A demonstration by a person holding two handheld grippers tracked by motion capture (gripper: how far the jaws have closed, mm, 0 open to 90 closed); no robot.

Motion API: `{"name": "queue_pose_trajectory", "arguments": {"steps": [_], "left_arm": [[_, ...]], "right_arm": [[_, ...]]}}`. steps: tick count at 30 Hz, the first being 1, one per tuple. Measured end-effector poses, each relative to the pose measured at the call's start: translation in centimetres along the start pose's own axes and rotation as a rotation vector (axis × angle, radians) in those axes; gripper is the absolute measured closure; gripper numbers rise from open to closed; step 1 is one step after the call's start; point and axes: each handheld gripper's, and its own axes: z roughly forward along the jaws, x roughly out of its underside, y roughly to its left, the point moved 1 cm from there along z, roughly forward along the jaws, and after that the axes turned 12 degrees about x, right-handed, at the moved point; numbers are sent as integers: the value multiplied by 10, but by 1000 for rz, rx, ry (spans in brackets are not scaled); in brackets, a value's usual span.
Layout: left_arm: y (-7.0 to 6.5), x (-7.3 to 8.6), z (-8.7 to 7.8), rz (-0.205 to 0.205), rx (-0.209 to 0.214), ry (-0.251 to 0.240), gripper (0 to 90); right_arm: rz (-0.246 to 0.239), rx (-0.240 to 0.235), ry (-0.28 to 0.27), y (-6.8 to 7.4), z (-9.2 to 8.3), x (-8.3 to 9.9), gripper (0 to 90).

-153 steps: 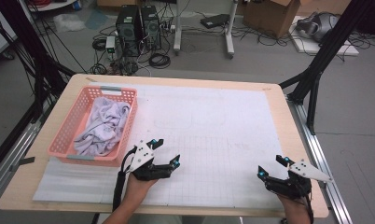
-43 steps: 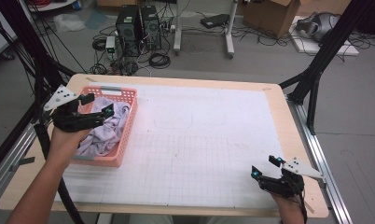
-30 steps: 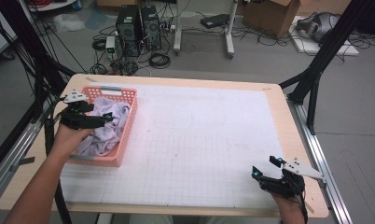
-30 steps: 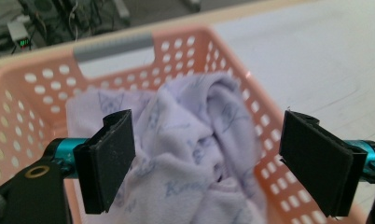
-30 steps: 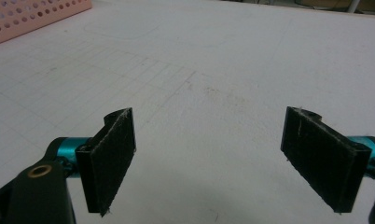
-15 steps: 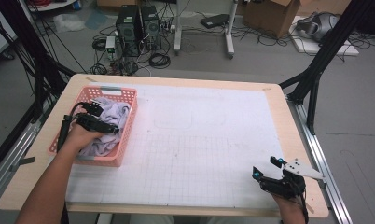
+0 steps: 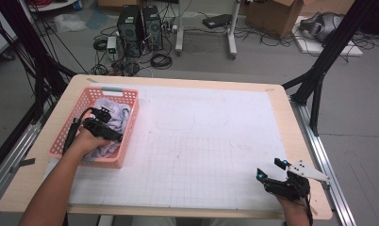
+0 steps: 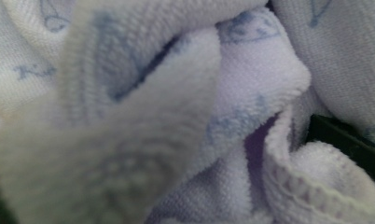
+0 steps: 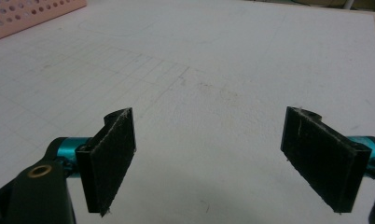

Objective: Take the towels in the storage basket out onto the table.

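The soft pale purple towel (image 7: 113, 126) lies in the pink plastic basket (image 7: 65, 133) on the white grid mat (image 7: 206, 141). The left gripper (image 7: 116, 136) digs into it; I cannot tell its jaws. The right gripper (image 7: 271, 169) rests wide open. Cables and computers (image 7: 139, 21) sit on the grey floor.

No readable words anywhere I look, faint blue marks printed on the towel (image 8: 185, 121) at my left claw, too blurred to make out

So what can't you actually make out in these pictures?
- Left claw, high view: its tips are buried in the lilac towel in the pink basket; open or shut is unclear.
- Left gripper view: blurred towel folds hide the jaws.
- Basket floor, high view: covered by the towel.
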Motion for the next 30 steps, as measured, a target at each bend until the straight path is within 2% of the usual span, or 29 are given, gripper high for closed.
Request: {"name": "queue_pose_trajectory", "arguments": {"steps": [6,8,11,13,18,21,23,24,30], "left_arm": [[2,0,0,4,2,-1,41],[4,0,-4,8,4,-12,121],[4,1,-8,11,7,-23,308],[3,1,-12,4,5,-31,400],[2,1,-15,-26,3,-46,521],[3,1,-19,-39,4,-62,549],[4,2,-24,-46,-6,-102,568],[4,2,-24,-46,-6,-102,572],[2,4,-49,-61,-15,-277,577]], "right_arm": [[2,2,-1,-2,0,1,166],[2,-1,0,-2,0,1,166],[10,-2,2,-2,0,1,167],[5,-2,-3,-3,-1,0,167],[7,-2,-5,-2,-1,0,168],[6,-2,-7,-1,-2,0,168],[5,-2,-9,0,-3,-1,169],[5,-2,-9,0,-3,-1,169],[11,-1,-4,0,-3,0,170]]}}
